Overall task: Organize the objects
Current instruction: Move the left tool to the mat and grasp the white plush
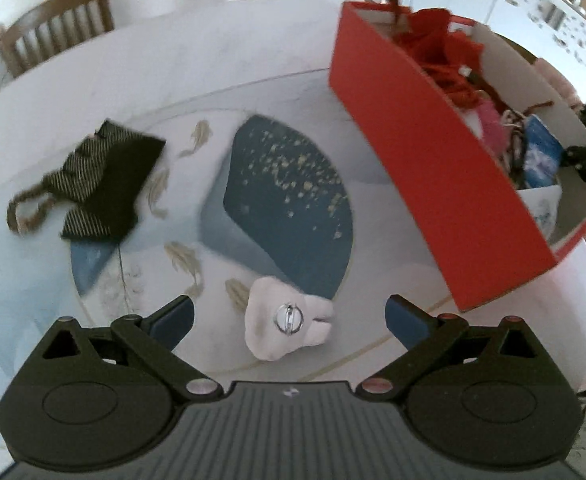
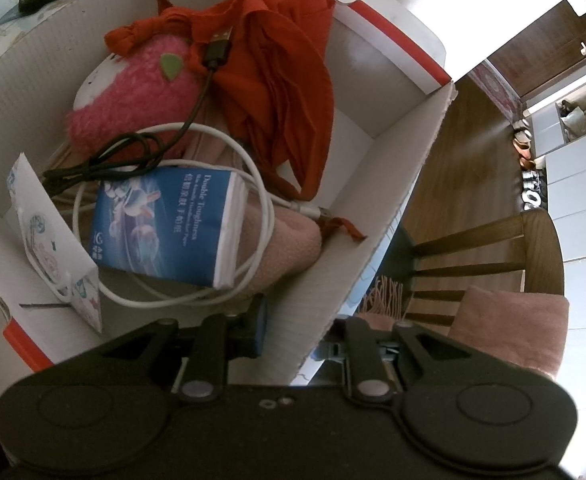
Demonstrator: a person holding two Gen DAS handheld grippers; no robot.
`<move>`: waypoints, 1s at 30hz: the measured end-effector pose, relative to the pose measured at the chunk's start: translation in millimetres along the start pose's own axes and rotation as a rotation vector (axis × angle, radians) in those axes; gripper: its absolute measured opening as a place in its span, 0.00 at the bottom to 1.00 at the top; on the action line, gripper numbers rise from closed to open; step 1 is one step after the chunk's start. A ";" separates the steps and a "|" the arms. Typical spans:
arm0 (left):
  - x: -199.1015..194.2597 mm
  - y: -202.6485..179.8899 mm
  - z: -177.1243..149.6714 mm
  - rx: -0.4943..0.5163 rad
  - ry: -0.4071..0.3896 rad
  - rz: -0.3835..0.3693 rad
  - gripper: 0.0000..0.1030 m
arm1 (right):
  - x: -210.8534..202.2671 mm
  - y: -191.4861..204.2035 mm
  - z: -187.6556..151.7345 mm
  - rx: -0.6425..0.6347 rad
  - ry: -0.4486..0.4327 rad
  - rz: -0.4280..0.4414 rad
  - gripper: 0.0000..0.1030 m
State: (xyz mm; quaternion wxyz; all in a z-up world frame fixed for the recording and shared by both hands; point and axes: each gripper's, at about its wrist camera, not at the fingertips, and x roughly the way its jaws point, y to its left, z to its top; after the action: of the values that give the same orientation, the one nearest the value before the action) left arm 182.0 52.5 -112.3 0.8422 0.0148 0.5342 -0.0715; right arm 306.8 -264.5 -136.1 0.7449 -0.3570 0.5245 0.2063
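A wooden slat-back chair stands at ten o'clock beyond the table; shoes line the floor at two o'clock.

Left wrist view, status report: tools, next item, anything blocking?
Left tool open, framing tooth-shaped plush on table. Right tool clamped on red box wall. Striped pouch waiting. Nothing blocking the plush.

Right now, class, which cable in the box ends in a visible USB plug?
The black cable: its plug rests on the red cloth. The white cable loops around the blue tissue pack.
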 end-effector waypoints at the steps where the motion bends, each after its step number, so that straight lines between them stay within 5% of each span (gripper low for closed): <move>1: 3.6 0.1 -1.3 0.001 0.003 0.006 0.99 | 0.0 0.0 0.0 0.000 0.000 0.000 0.18; 15: 27.7 -2.9 -9.3 0.049 0.021 0.068 0.97 | 0.1 -0.1 0.0 0.000 0.000 0.000 0.18; 24: 27.6 -4.1 -8.3 0.054 0.020 0.056 0.53 | 0.6 -1.0 -0.4 0.001 0.001 0.001 0.19; 30: 21.8 -9.4 -3.7 0.077 0.021 0.060 0.52 | 0.7 -0.9 -0.4 0.001 0.001 0.001 0.19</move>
State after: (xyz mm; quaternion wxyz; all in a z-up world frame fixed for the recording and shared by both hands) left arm 186.5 41.3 -133.1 0.8371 0.0640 0.5392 -0.0668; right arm 307.4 -265.5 -136.5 0.7448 -0.3565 0.5252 0.2059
